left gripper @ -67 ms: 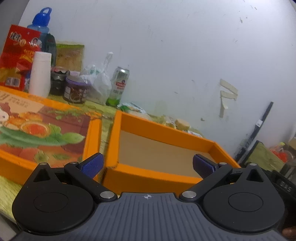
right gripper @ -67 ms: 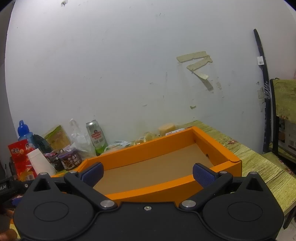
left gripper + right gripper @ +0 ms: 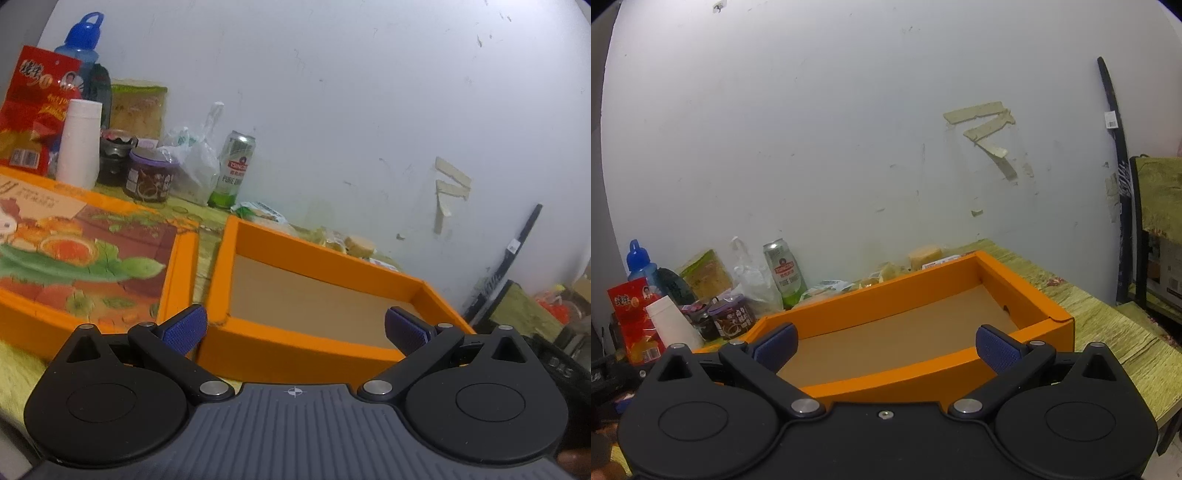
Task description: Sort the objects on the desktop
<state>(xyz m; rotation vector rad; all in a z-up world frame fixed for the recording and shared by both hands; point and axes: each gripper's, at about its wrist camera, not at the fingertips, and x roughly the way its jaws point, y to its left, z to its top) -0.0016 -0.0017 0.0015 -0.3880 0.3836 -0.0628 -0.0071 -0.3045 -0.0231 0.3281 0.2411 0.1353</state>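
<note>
An open orange box (image 3: 317, 254) with a bare brown floor lies on the table; it also shows in the right wrist view (image 3: 1027, 295). Its printed orange lid (image 3: 92, 254) lies to its left. Along the wall stand a green beer can (image 3: 232, 170), a purple-lidded jar (image 3: 149, 175), a white bottle (image 3: 79, 144), a red snack bag (image 3: 33, 107), a blue bottle (image 3: 83, 44) and a plastic bag (image 3: 195, 166). My left gripper (image 3: 295, 328) is open and empty at the box's near wall. My right gripper (image 3: 886, 345) is open and empty above the box's near edge.
Small wrapped snacks (image 3: 258, 212) and a yellowish block (image 3: 925, 256) lie behind the box by the white wall. A black stick (image 3: 1115, 166) leans in the right corner beside a dark-framed stand (image 3: 1156, 221). The table's right edge (image 3: 1145, 354) is near.
</note>
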